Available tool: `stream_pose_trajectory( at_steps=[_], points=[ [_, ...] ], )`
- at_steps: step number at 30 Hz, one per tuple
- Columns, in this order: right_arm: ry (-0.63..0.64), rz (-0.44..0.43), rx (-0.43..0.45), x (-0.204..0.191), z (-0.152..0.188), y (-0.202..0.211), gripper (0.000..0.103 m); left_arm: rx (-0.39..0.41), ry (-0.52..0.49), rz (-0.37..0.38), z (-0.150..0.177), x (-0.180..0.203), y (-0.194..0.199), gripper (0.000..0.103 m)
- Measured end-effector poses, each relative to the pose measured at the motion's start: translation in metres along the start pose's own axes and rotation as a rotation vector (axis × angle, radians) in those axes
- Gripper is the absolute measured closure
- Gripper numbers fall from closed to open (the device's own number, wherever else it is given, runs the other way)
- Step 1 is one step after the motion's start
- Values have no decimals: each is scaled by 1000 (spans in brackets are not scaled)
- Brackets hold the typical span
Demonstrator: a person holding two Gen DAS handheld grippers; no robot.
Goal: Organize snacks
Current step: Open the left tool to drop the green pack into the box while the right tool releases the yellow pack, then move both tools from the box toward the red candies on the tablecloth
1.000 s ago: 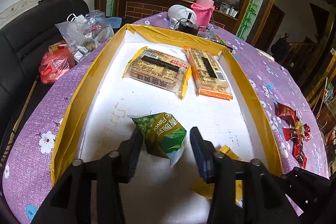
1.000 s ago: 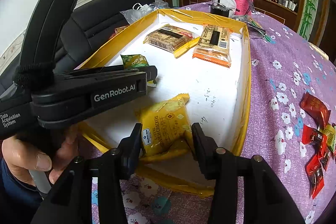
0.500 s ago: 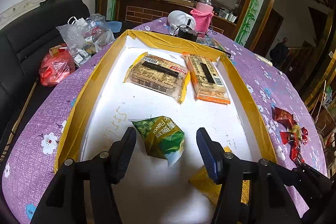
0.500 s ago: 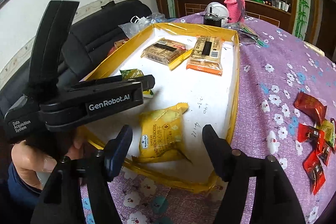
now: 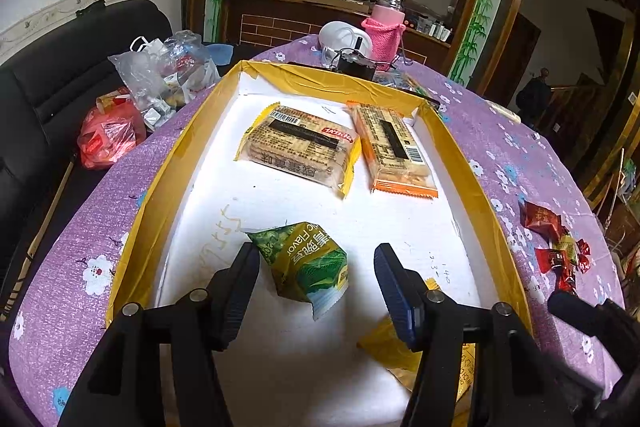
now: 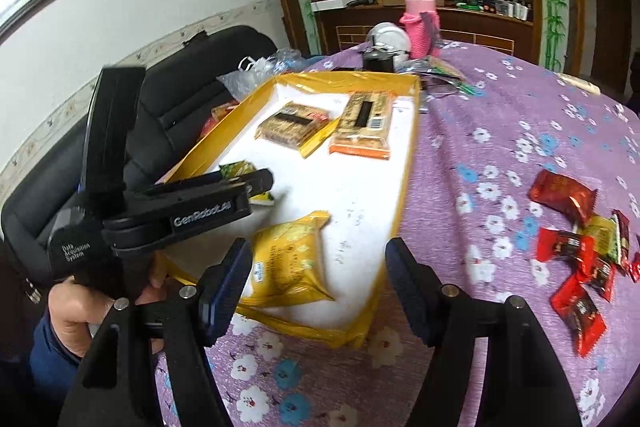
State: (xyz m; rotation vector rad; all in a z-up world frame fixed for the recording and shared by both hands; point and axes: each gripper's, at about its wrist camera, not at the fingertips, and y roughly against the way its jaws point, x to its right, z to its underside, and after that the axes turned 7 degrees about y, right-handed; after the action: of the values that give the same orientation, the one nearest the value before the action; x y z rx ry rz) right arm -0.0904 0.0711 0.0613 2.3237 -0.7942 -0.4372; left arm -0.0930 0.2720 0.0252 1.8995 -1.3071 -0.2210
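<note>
A white tray with a yellow taped rim [image 5: 172, 163] lies on the purple flowered cloth. In it, a green snack packet [image 5: 296, 275] lies between the fingers of my left gripper [image 5: 316, 253], which is open, its pads clear of the packet. A yellow cracker packet [image 6: 288, 263] lies at the tray's near end. My right gripper [image 6: 319, 246] hovers open above it, holding nothing. Two flat biscuit packs, one yellow-edged [image 5: 300, 147] and one orange-edged [image 5: 394, 151], rest at the far end. Several red wrapped candies [image 6: 576, 255] lie loose on the cloth right of the tray.
A hand [image 6: 76, 307] holds the left gripper's handle, left of the tray. A pink-sleeved bottle [image 5: 386, 31] and a white round object [image 5: 340, 35] stand beyond the tray. Plastic bags [image 5: 164, 75] and a red bag [image 5: 108, 139] sit on a black sofa at left.
Both grippers' jaws have spread and let go: the green packet and the yellow packet now lie free on the tray. The right gripper has drawn back and up toward the tray's near edge.
</note>
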Motion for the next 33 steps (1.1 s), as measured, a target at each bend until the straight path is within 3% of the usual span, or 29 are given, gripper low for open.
stream_pose_trajectory(
  at_steps=[17, 20, 24, 29, 33],
  points=[
    [-291, 32, 29, 101, 21, 42, 35, 2, -69, 38, 0, 32, 14, 40],
    [-345, 64, 46, 125, 29, 55, 35, 12, -78, 45, 0, 38, 19, 33],
    [-436, 88, 66, 160, 41, 68, 35, 30, -101, 57, -2, 51, 27, 33],
    [-574, 113, 13, 205, 59, 67, 35, 35, -148, 99, 3, 78, 34, 33],
    [-591, 106, -34, 217, 68, 56, 41, 17, -214, 146, 14, 109, 36, 33]
  ],
)
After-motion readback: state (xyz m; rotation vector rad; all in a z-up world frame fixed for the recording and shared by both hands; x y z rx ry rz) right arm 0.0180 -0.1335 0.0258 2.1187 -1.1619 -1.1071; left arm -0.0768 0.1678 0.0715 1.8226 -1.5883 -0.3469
